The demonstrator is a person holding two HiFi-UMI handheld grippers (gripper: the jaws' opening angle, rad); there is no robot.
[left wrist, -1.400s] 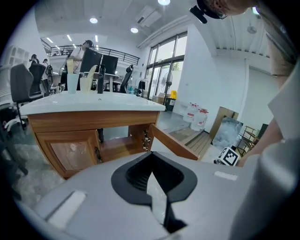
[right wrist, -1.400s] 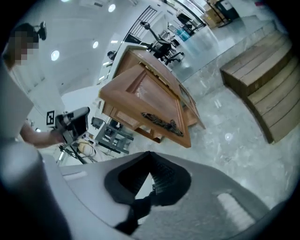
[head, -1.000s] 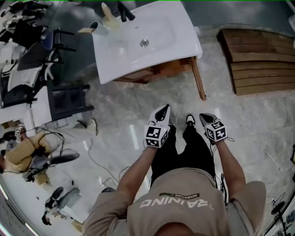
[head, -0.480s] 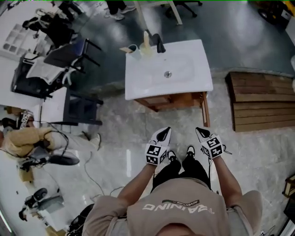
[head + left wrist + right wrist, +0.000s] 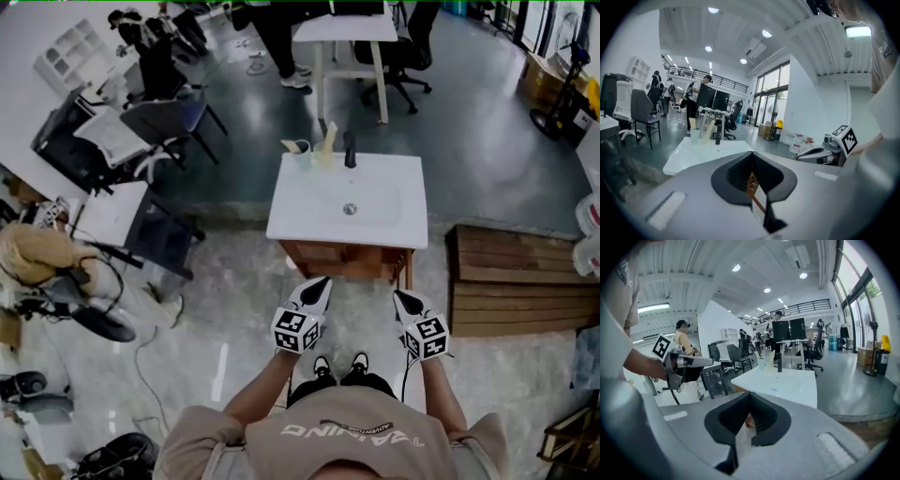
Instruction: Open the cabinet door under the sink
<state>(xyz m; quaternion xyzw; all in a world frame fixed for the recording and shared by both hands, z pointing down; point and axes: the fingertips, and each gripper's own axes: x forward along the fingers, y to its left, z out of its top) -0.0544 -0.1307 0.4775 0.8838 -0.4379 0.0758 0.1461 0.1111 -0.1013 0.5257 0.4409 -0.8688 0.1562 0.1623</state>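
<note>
The white sink (image 5: 375, 220) with a black faucet (image 5: 349, 150) stands straight ahead on a wooden cabinet (image 5: 337, 260). A thin wooden edge (image 5: 410, 270) juts toward me at the cabinet's right side; I cannot tell whether it is the door. My left gripper (image 5: 322, 282) and right gripper (image 5: 399, 296) hover side by side just short of the cabinet front, touching nothing. In the left gripper view the left gripper (image 5: 751, 156) is shut and holds nothing, with the sink top (image 5: 701, 152) beyond it. The right gripper (image 5: 749, 394) is likewise shut and holds nothing.
A wooden pallet (image 5: 520, 281) lies on the floor to the right. Desks and office chairs (image 5: 155, 117) crowd the left, with a seated person (image 5: 33, 253) and cables. A white table (image 5: 342, 28) stands behind the sink. A cup (image 5: 302, 150) sits by the faucet.
The view has swung so the sink, earlier tilted at the upper left, now sits square and centred ahead. Both grippers stay shut and have dropped lower in the picture.
</note>
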